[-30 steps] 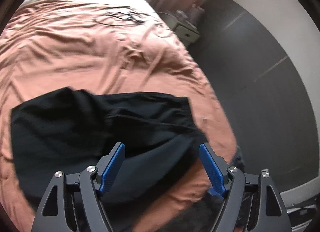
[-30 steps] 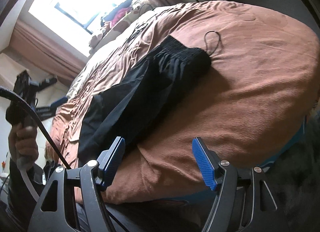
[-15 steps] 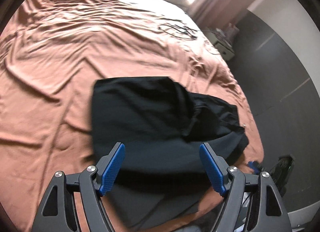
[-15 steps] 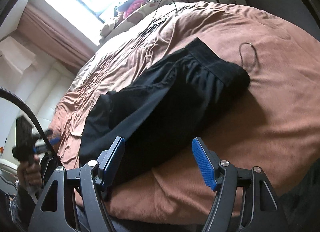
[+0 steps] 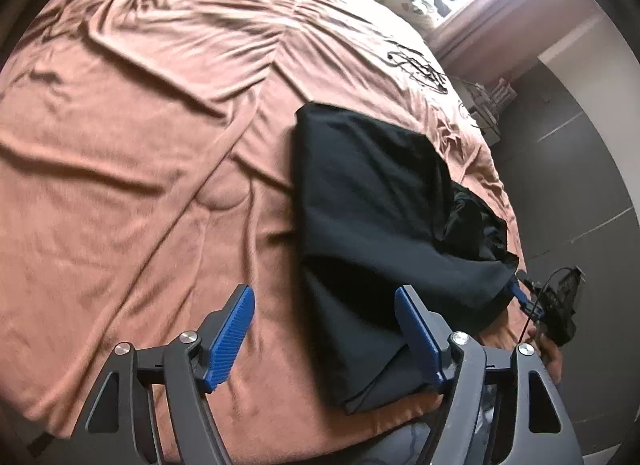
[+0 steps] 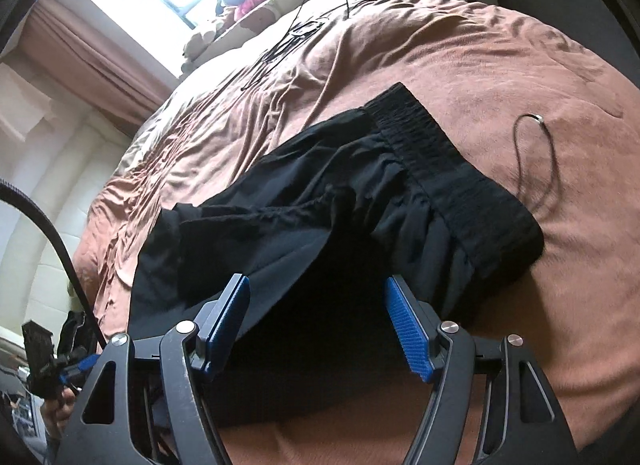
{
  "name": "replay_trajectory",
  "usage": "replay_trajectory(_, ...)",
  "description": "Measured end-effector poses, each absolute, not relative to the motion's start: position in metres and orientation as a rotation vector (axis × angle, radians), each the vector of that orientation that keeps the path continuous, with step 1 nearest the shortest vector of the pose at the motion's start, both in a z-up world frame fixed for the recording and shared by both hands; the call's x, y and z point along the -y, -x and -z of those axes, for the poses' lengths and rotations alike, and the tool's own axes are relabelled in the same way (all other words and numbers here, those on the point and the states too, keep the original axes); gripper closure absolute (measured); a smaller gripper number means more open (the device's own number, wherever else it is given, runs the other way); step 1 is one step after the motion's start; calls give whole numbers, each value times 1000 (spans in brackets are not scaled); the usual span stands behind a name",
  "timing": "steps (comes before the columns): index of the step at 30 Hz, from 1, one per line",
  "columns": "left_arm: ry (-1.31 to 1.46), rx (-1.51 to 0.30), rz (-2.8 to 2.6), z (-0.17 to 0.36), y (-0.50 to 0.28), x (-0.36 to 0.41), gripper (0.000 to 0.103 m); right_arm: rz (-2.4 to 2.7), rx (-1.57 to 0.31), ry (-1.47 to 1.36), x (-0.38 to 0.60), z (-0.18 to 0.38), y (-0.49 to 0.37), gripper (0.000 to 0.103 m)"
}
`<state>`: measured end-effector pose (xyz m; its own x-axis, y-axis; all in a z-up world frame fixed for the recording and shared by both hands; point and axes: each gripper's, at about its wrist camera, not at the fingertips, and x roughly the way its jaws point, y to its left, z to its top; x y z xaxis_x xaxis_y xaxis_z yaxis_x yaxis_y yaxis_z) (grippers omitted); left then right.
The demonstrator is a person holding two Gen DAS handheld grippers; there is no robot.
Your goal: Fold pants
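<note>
Lying folded on brown bedsheet (image 5: 120,169), black pants (image 5: 372,201), ribbed waistband (image 6: 452,169) showing, left tongs (image 5: 325,329) closing w/ nothing between, right tongs (image 6: 316,317) apart.

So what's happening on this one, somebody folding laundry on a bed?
Yes. A person holding a gripper in each hand is working on black pants lying partly folded on a brown bedspread. The left gripper hovers over the pants' near edge, its jaws closing with nothing pinched. The right gripper is open above the dark fabric near the waistband. Neither holds the pants.
</note>
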<state>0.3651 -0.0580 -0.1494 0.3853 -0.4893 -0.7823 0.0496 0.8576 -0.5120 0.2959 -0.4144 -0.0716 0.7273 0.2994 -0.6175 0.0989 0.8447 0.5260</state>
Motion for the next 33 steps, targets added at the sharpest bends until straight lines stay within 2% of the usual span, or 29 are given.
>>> replay_trajectory(2,458,-1147,355,158,-361,55,38,-105,-765,-556,416,74,-306,35)
replay_trajectory(5,480,-1167,356,169,-356,54,41,-79,-777,-549,419,78,-317,35)
replay_trajectory(8,494,-1190,370,178,-354,57,49,-71,-788,-541,418,78,-329,63)
replay_trajectory(10,496,-1204,380,182,-354,62,53,-62,-787,-520,416,76,-332,95)
replay_trajectory(19,525,-1244,418,196,-358,81,56,-34,-695,-465,419,56,-296,98)
replay_trajectory(33,587,-1295,433,224,-381,102,56,32,-672,-508,438,71,-251,98)
